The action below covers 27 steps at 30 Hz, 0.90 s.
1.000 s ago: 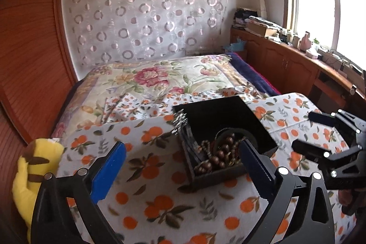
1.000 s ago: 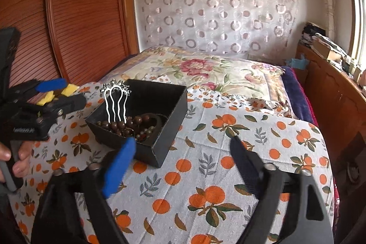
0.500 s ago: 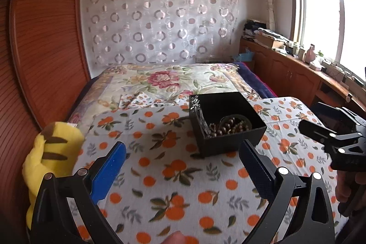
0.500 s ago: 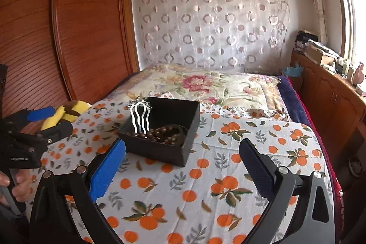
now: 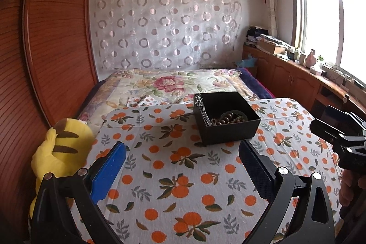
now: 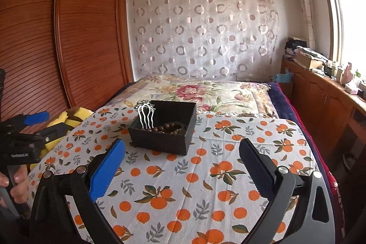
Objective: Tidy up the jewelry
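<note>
Both tools, left [image 5: 181, 166] and right [image 6: 181, 164], hover spread above the tablecloth [image 6: 205, 175].

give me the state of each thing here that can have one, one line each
square black jewelry box: open, no lid on, upright on the orange-print cloth
silver hair comb: standing in the box, leaning on its left wall, prongs down
brown bead bracelet: lying inside the box
left tongs: open, empty
right tongs: open, empty

Left hand-held gripper [image 5: 183, 166], jaws wide apart, hovers near black box [image 5: 225, 127] holding beads [image 5: 227, 118].
</note>
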Each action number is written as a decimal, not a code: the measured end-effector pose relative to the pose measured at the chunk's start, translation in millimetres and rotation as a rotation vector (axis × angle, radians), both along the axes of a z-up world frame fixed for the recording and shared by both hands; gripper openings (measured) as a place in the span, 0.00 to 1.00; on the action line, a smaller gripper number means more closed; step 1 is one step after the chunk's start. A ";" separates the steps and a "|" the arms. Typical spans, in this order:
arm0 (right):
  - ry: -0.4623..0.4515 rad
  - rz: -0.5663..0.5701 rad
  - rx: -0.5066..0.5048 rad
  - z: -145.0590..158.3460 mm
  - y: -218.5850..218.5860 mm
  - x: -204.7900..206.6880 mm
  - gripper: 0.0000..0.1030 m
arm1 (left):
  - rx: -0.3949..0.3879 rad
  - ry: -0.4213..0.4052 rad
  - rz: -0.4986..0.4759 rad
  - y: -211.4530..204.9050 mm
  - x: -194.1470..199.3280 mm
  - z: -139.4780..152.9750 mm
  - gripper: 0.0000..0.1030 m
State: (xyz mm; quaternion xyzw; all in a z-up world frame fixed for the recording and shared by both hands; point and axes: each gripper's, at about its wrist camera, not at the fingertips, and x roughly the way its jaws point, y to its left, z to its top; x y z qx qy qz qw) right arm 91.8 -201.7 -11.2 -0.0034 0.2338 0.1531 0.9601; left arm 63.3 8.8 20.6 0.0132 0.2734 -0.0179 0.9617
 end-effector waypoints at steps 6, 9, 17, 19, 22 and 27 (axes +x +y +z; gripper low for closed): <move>0.003 -0.017 0.008 -1.9 -3.8 -1.0 0.97 | -0.005 0.001 -0.003 -2.1 -2.4 -2.1 0.92; 0.000 -0.021 0.010 -1.8 -4.5 -3.6 0.97 | -0.008 0.000 -0.002 -2.7 -3.3 -3.2 0.92; -0.002 -0.022 0.010 -2.2 -4.3 -4.8 0.97 | -0.016 -0.009 0.002 -3.3 -5.0 -4.4 0.92; -0.002 -0.022 0.010 -2.2 -4.4 -4.7 0.97 | -0.019 -0.009 0.003 -3.4 -5.5 -5.1 0.92; -0.002 -0.022 0.010 -2.3 -4.4 -4.7 0.97 | -0.017 -0.010 0.002 -3.2 -5.4 -4.9 0.92; -0.003 -0.024 0.011 -2.6 -4.9 -5.1 0.97 | -0.017 -0.010 0.002 -3.4 -5.6 -5.2 0.92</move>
